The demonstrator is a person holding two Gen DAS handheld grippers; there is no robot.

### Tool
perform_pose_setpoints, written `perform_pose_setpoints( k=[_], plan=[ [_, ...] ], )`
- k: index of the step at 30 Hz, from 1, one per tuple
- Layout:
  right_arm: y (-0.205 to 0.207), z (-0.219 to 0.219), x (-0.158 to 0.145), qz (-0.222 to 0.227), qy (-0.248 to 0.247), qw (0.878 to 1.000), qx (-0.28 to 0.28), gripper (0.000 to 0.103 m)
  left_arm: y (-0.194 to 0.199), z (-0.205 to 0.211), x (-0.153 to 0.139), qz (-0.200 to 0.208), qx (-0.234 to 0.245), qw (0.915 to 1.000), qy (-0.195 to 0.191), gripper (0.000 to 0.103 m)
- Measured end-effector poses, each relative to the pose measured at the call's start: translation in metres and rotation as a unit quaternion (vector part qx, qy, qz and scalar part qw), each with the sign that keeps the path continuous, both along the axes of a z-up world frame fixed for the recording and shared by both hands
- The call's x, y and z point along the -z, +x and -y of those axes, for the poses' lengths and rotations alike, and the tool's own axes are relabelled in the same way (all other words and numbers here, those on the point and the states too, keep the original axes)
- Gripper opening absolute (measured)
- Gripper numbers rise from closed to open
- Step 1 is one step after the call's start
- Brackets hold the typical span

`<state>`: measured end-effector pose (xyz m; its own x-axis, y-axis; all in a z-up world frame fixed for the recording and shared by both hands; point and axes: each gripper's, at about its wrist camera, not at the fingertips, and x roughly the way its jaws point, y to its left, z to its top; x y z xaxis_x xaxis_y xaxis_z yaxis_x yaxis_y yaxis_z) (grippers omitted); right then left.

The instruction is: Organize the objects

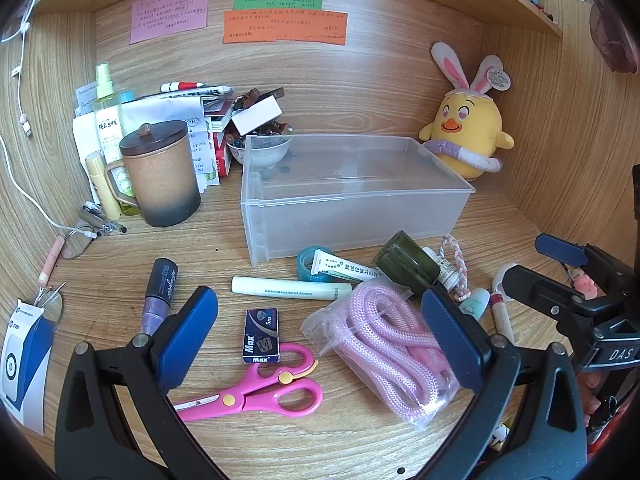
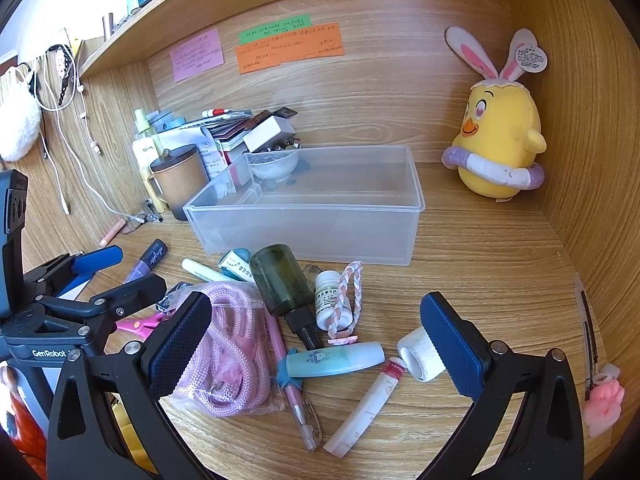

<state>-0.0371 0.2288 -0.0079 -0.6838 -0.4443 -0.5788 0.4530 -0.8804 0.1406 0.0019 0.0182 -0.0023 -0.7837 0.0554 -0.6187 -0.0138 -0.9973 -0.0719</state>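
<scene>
2 wide-spread tools (image 1: 320,340) (image 2: 316,344) hover over woven pink rope (image 1: 384,332) bagged in plastic.

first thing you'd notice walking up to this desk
The yellow chick plush with bunny ears stands out first, upright in the back right corner. Next is the clear plastic bin mid-desk, with nothing in it, and the clutter strewn in front: bagged pink rope, pink scissors and a dark green bottle. Both grippers, left and right, hover open over it.
</scene>
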Motion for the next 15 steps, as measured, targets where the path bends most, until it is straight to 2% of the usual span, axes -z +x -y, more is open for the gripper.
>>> perform_pose_setpoints(
  k=[15],
  plan=[
    [-0.0016,0.0023,0.0023,0.008,0.001,1.0,-0.008,0.103,0.0022,0.0009,-0.0009,-0.001,-0.003,1.0,-0.001,0.103]
  ],
)
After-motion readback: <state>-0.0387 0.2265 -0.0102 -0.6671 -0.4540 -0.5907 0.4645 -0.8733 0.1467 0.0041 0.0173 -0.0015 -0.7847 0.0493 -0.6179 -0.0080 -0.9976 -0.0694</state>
